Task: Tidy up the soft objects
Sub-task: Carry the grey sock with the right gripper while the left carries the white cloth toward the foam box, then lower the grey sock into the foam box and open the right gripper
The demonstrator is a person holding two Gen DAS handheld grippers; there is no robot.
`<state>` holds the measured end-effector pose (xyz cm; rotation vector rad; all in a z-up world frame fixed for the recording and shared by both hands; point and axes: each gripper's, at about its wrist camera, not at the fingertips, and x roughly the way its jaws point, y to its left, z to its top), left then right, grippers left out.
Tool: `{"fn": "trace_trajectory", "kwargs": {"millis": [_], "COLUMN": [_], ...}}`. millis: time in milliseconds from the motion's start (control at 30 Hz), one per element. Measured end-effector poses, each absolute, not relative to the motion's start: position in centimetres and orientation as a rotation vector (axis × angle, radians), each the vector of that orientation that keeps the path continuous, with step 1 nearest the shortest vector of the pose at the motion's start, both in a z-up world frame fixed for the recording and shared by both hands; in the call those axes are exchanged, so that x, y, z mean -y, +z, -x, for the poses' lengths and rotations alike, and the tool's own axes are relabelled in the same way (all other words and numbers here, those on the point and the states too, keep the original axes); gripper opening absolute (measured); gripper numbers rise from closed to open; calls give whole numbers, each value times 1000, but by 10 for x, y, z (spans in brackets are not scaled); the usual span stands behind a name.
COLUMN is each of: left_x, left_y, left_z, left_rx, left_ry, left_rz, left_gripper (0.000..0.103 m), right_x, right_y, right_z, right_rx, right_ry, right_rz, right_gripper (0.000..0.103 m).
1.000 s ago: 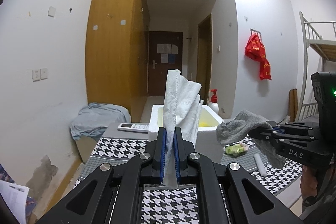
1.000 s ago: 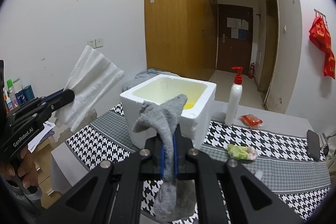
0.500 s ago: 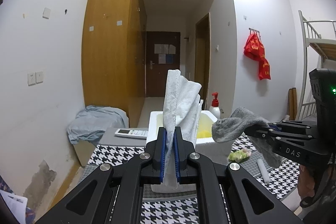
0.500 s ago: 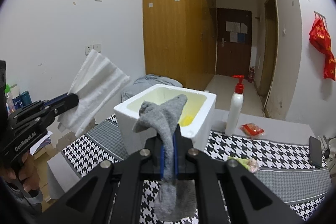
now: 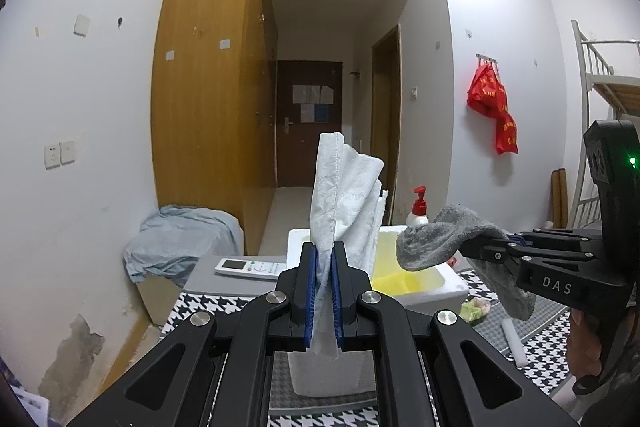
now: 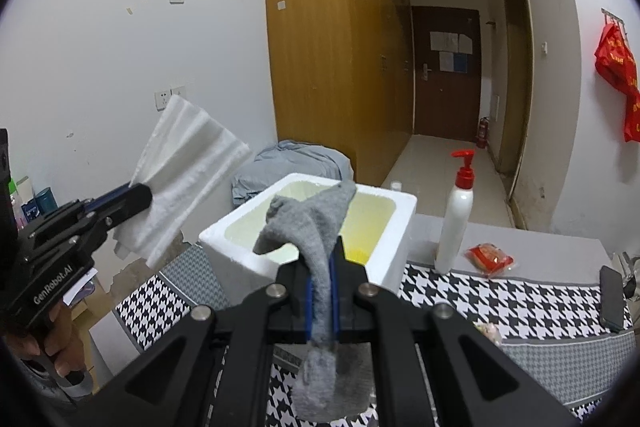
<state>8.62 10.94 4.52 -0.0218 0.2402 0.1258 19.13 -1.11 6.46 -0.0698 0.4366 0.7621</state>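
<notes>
My left gripper [image 5: 324,259] is shut on a white paper towel [image 5: 348,195] that stands up between its blue pads. In the right wrist view that left gripper [image 6: 138,193] holds the towel [image 6: 188,171] up at the left. My right gripper [image 6: 321,259] is shut on a grey sock [image 6: 316,219] that droops over and below its jaws. From the left wrist view the right gripper [image 5: 474,247] carries the sock [image 5: 444,239] over the right rim of a white foam box [image 5: 424,291] with a yellow inside [image 6: 360,211]. Both grippers are just short of the box.
The box stands on a houndstooth tablecloth [image 6: 520,303]. A pump bottle [image 6: 456,223], a red snack packet [image 6: 490,259] and a dark phone [image 6: 612,301] lie to its right. A white remote [image 5: 252,267] lies left of the box. Blue-grey cloth [image 5: 180,239] is heaped by the wall.
Both grippers have moved closer to the foam box, which now looks larger and lower in both views. The towel and the sock stay gripped as before.
</notes>
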Motion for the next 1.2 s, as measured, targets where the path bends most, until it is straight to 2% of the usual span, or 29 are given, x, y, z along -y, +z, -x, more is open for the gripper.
{"fn": "trace_trajectory", "kwargs": {"millis": [1000,1100,1167,1200], "left_x": [-144,-144,-144,-144], "left_y": [42,42,42,41], "left_z": [-109,-108,-109,-109], "left_rx": [-248,-245,-244,-244], "left_ry": [164,166,168,170], "left_rz": [68,65,64,64], "left_gripper": [8,8,8,8], "right_x": [-52,-58,-58,-57], "right_y": [62,61,60,60], "right_z": [-256,-261,-264,-264], "right_rx": [-505,-547,-561,-560], "right_ry": [763,779,786,786], "right_rz": [134,149,137,132], "right_gripper": [10,20,44,52]}}
